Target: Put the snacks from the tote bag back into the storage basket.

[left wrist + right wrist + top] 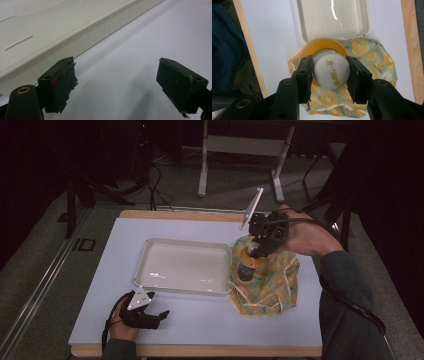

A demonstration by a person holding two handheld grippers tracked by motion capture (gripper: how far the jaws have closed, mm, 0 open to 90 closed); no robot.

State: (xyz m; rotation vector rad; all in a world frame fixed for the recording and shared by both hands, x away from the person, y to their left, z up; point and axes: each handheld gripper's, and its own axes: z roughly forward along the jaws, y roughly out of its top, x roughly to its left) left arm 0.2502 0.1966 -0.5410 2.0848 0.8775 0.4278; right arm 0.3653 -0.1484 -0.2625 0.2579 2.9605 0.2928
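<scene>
Directly beneath the right gripper [329,73] the upright bottle [331,72] stood on the cloth [372,62], cap clamped between its jaws (left gripper [117,85] released, idle beside the tray [75,37]).

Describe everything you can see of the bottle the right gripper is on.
The bottle stands upright on the orange-print cloth, just off the right end of the white tray. Its white cap, seen from above, carries gold lettering; an orange band or shoulder flares below it. In the high view the lower body looks clear or pale, hard to tell. The right gripper comes down from above, fingers pressed to opposite sides of the cap.
</scene>
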